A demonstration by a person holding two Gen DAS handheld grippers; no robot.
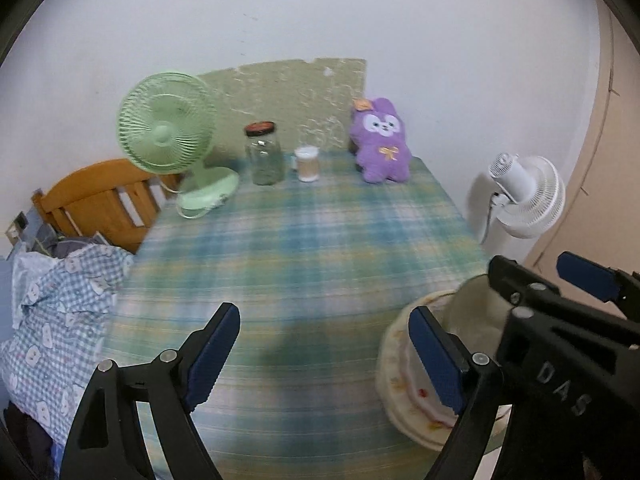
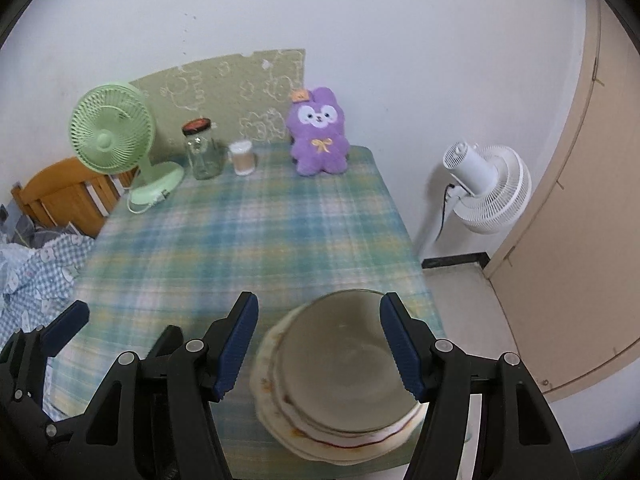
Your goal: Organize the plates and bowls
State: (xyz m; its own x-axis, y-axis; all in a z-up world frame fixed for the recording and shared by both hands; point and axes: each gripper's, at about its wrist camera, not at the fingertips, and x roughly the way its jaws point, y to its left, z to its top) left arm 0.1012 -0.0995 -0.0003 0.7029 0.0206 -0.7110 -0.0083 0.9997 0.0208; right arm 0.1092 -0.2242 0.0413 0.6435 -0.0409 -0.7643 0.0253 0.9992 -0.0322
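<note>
A cream bowl sits on a stack of cream plates with red and orange rim patterns, near the front right corner of the plaid-covered table. My right gripper hovers above the stack, open, its blue pads apart from the bowl and nothing between them. My left gripper is open over bare tablecloth, just left of the plates and the bowl. In the left wrist view the right gripper overlaps the bowl's far rim. In the right wrist view the left gripper shows at lower left.
Along the far wall stand a green desk fan, a glass jar, a cup and a purple plush toy. A wooden chair and checked cloth lie left. A white standing fan and a door are right.
</note>
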